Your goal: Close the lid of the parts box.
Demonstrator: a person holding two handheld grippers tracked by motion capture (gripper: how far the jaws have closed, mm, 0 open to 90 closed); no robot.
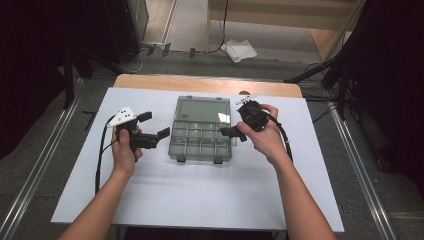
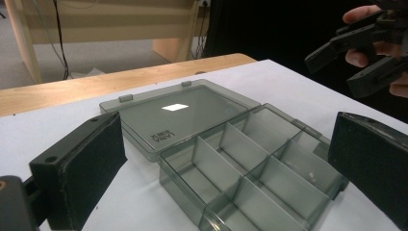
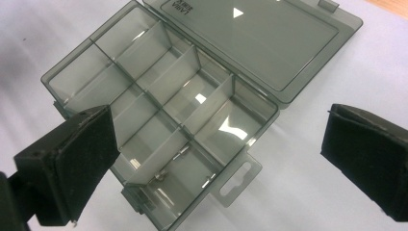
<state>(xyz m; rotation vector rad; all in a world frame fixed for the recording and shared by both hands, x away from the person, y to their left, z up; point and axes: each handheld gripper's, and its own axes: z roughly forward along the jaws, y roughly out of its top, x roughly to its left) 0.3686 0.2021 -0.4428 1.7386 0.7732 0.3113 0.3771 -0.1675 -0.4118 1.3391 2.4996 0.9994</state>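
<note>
Grey compartment box lies open mid-table, lid flat on the far side. Left gripper held just left of the box, jaws apart, holding nothing. Right gripper at the box's right edge (jaw gap hard to judge here). White sheet covers the table.

Lab, black curtains, floor rails, cables

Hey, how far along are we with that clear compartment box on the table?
Done: the compartment box already lies open, its lid folded flat behind it. In hand: nothing; the left claw and right claw are both open and flank the box without touching it. Left: most compartments look bare, though a few small metal bits sit in one, so any filling or closing hasn't started.
</note>
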